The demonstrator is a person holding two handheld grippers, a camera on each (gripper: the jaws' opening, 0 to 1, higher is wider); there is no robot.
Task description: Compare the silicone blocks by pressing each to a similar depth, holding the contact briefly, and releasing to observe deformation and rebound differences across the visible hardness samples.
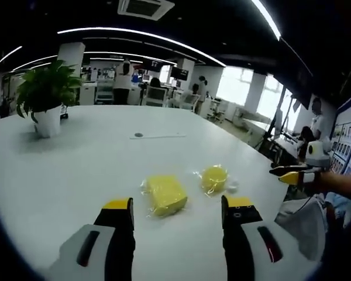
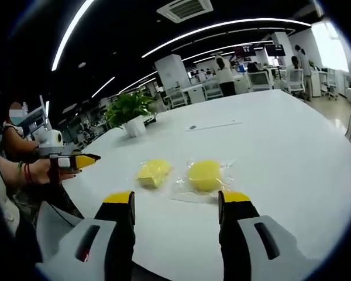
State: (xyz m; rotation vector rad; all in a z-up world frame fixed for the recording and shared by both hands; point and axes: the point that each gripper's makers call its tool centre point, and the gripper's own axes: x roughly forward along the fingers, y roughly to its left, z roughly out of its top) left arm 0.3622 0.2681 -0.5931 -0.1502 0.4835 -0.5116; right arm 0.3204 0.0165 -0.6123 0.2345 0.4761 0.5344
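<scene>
Two yellow silicone blocks in clear wrap lie on the white table (image 1: 76,170). The square block (image 1: 167,195) rests just ahead of my left gripper (image 1: 179,205), whose yellow-tipped jaws stand open and apart from it. The round block (image 1: 213,177) lies to its right. In the right gripper view, the square block (image 2: 152,172) and the round block (image 2: 205,174) sit side by side ahead of my right gripper (image 2: 176,197), open with nothing between its jaws. A hand holds each gripper off the table's edge: the right gripper (image 1: 289,174) and the left gripper (image 2: 76,159).
A potted plant (image 1: 47,96) stands at the table's far left, also seen as the plant (image 2: 131,114). A small dark disc (image 1: 138,134) and a thin strip lie farther back on the table. Desks, chairs and people fill the office behind.
</scene>
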